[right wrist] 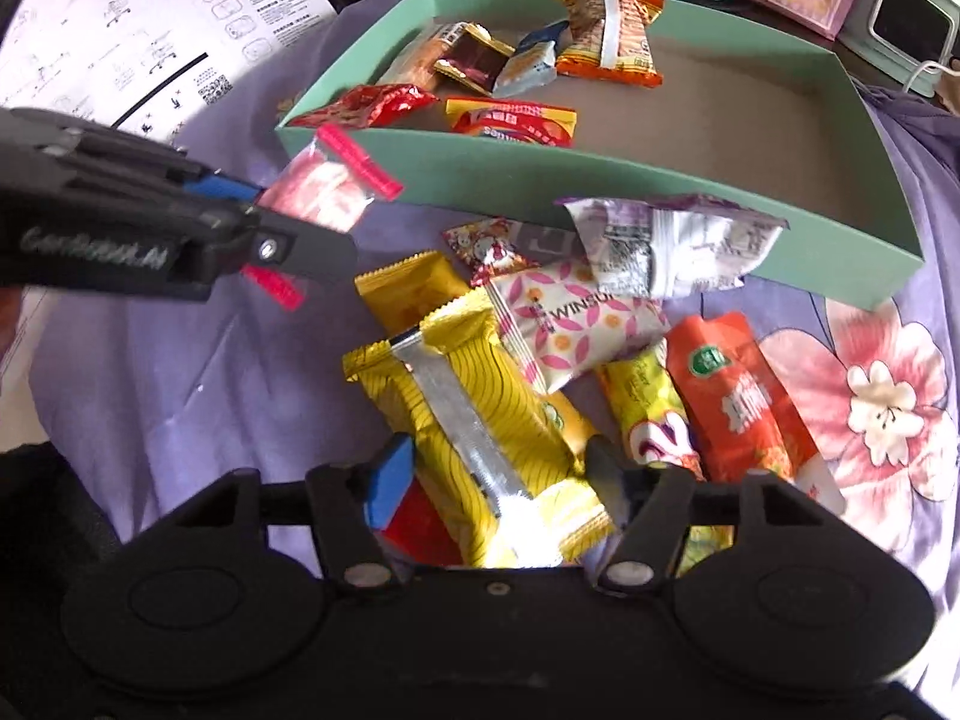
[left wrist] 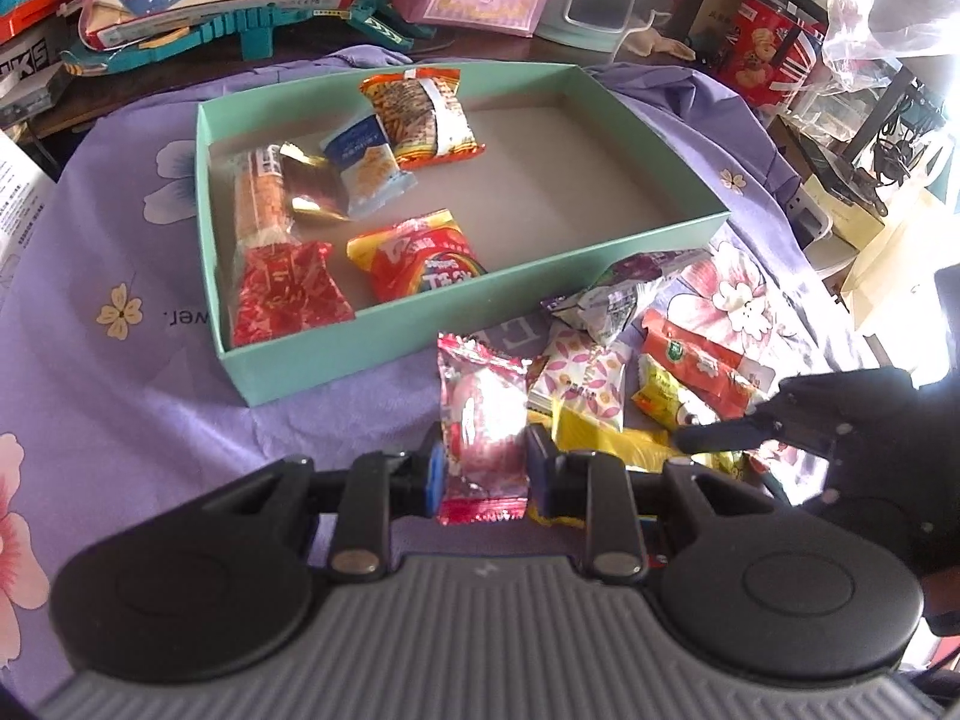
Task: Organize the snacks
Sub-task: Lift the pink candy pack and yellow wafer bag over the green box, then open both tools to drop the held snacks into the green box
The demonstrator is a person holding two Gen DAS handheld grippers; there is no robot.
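Observation:
My left gripper point(left wrist: 480, 471) is shut on a pink-and-red snack packet point(left wrist: 480, 420) and holds it above the purple cloth, in front of the mint-green box point(left wrist: 480, 330). It also shows in the right wrist view point(right wrist: 282, 222), with the pink packet point(right wrist: 324, 186). My right gripper point(right wrist: 498, 480) is around a yellow wavy-striped packet point(right wrist: 480, 414) in the loose pile, its jaws apart on both sides; contact is unclear. The box point(right wrist: 600, 186) holds several snacks at its left end.
Loose snacks lie beside the box: a white-pink WINSU packet point(right wrist: 576, 318), an orange packet point(right wrist: 738, 396), a purple-white packet point(right wrist: 660, 240). Printed paper sheet point(right wrist: 150, 18) at left. Cluttered boxes and tins point(left wrist: 762, 48) stand behind the box.

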